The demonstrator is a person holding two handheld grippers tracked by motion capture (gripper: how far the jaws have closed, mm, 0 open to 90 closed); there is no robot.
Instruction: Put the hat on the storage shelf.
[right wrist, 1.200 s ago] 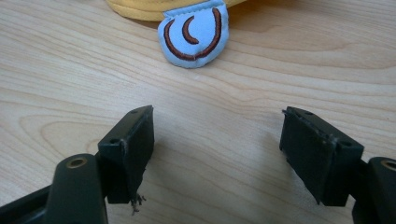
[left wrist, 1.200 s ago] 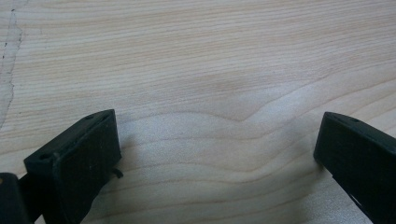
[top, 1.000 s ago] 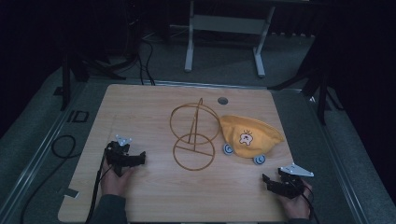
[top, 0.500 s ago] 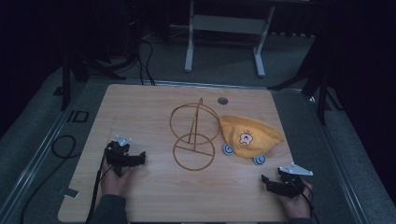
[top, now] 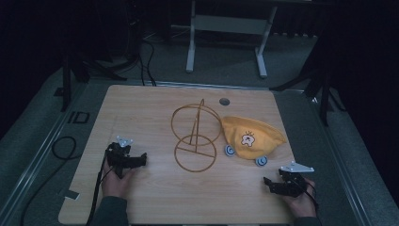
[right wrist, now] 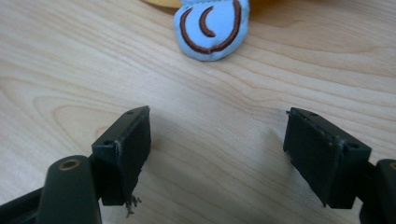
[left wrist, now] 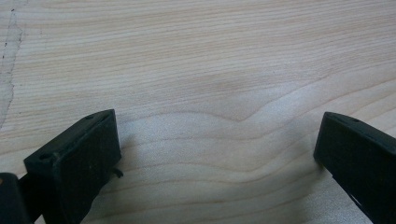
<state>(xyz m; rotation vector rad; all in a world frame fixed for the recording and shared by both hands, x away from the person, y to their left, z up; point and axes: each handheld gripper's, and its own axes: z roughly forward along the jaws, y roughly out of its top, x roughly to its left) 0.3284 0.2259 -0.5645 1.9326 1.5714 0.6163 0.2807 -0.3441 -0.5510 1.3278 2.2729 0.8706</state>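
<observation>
Both the left gripper (top: 141, 159) and the right gripper (top: 266, 183) rest with jaws apart and nothing between them, on the light wooden table (top: 155, 117), the right one's jaws having just narrowed slightly, near the soft yellow fabric hat (top: 249, 136).

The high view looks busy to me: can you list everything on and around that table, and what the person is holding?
Light wooden table: one, pale wood, centre of the high view.
Gold wire stand of two rings and a post: one, mid-table.
Orange cloth hat with a cartoon patch: one, lying right of the stand.
Pale blue round ear pieces: two, at the hat's near edge.
Grey round grommet: one, far table edge.
White metal frame: one, on the floor behind.
Black cable: one, floor at left.
Left gripper: one, black, fingers open, holding nothing.
Right gripper: one, black, fingers open, holding nothing.
</observation>
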